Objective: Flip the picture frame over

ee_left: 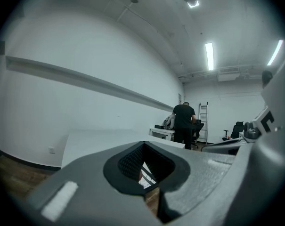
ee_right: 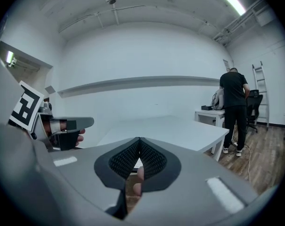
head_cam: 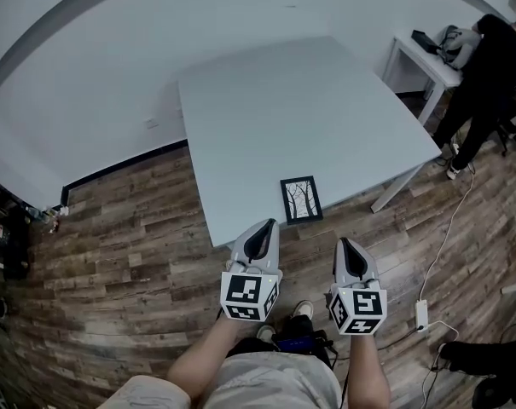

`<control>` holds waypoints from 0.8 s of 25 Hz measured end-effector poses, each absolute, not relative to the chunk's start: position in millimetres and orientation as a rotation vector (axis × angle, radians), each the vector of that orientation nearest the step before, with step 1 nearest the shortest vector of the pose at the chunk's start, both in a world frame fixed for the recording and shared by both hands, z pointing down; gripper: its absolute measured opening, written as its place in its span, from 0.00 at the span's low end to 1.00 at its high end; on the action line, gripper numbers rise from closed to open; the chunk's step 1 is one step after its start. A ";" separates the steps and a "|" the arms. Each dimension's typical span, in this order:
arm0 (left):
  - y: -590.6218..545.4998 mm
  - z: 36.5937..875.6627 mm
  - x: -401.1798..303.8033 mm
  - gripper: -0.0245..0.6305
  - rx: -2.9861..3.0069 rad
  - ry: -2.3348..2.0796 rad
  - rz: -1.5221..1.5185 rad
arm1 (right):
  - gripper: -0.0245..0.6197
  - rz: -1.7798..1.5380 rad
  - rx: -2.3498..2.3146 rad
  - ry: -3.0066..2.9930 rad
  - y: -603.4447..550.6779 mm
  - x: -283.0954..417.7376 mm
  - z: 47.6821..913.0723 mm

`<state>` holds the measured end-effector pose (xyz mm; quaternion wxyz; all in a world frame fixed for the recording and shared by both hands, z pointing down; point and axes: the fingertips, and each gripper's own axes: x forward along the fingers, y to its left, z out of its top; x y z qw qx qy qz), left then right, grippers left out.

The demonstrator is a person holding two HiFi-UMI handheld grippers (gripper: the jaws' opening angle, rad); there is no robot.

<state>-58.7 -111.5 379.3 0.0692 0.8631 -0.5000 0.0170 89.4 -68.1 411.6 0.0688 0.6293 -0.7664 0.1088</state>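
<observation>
A small black picture frame (head_cam: 301,199) with a bare-tree print lies face up near the front edge of the white table (head_cam: 309,109). Both grippers hang over the wooden floor, short of the table and apart from the frame. My left gripper (head_cam: 269,223) points at the table edge just left of the frame, jaws shut and empty. My right gripper (head_cam: 341,242) sits slightly right of the frame, also shut with nothing in it. In the left gripper view a sliver of the frame (ee_left: 146,173) shows below the closed jaw tips (ee_left: 143,143). The right gripper view shows its tips (ee_right: 139,138) meeting.
A person in black (head_cam: 488,75) stands at a small white side table (head_cam: 424,62) to the far right. A power strip with cables (head_cam: 421,313) lies on the floor at right. A ladder (ee_left: 202,121) leans at the back wall.
</observation>
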 end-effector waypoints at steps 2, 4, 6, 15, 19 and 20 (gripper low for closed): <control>-121.9 383.1 -47.1 0.04 2.605 -1.516 0.087 | 0.08 0.305 1.887 -2.308 -82.1 100.2 413.3; -132.5 384.3 -37.1 0.04 2.607 -1.532 0.106 | 0.08 0.280 1.865 -2.316 -97.9 107.5 413.7; -141.2 381.8 -27.0 0.04 2.613 -1.549 0.107 | 0.08 0.280 1.843 -2.344 -113.2 113.4 412.4; -166.2 382.2 1.8 0.04 2.591 -1.621 0.118 | 0.08 0.369 1.755 -2.425 -149.0 133.5 427.0; -171.3 394.1 1.0 0.04 2.556 -1.638 0.132 | 0.08 0.416 1.709 -2.430 -156.6 131.0 442.0; -172.6 398.0 0.5 0.04 2.548 -1.638 0.137 | 0.08 0.426 1.699 -2.428 -157.5 129.4 445.7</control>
